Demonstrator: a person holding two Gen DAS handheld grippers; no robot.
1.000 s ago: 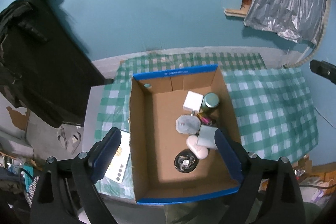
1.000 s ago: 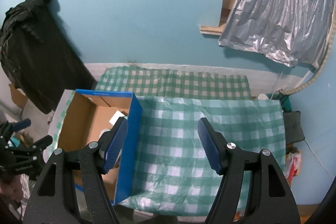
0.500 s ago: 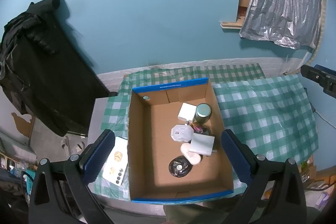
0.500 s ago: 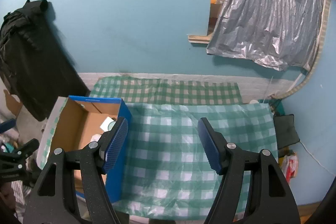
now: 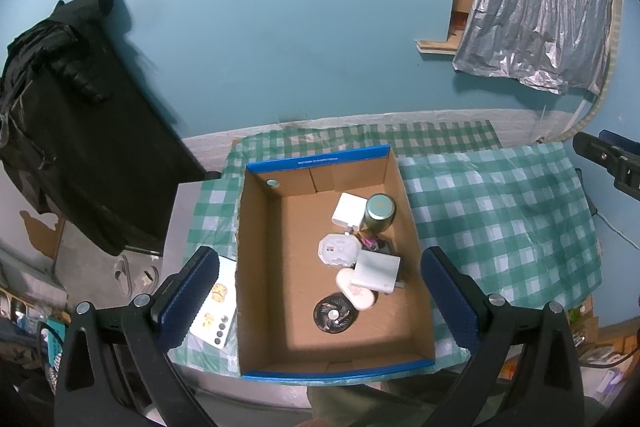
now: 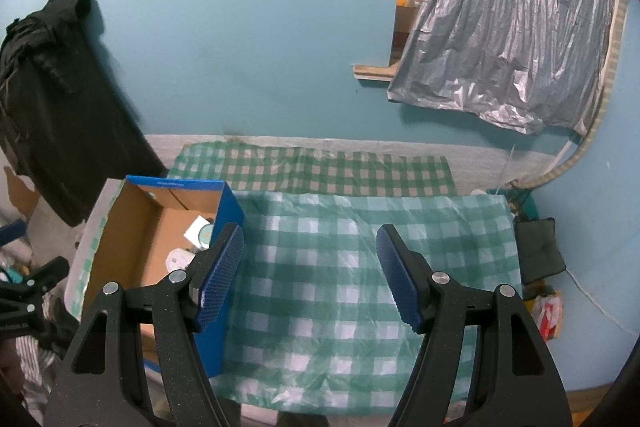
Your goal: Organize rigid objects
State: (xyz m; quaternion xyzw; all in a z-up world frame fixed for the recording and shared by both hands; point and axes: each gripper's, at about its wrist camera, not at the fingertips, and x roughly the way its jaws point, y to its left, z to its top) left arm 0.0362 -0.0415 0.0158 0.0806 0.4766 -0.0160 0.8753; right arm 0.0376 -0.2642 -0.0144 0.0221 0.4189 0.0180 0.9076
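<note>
Blue-edged brown cardboard box (image 5: 280, 267) on the checked cloth: more of it shows than before. Grey rectangular charger block (image 5: 378, 269): lying inside, released. My left gripper (image 5: 318, 293): jaws just widened, empty. My right gripper (image 6: 310, 273): apart, empty, unchanged.

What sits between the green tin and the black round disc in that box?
In the left wrist view, between the green tin and black disc: a white octagonal piece, grey block, white oval case.
</note>
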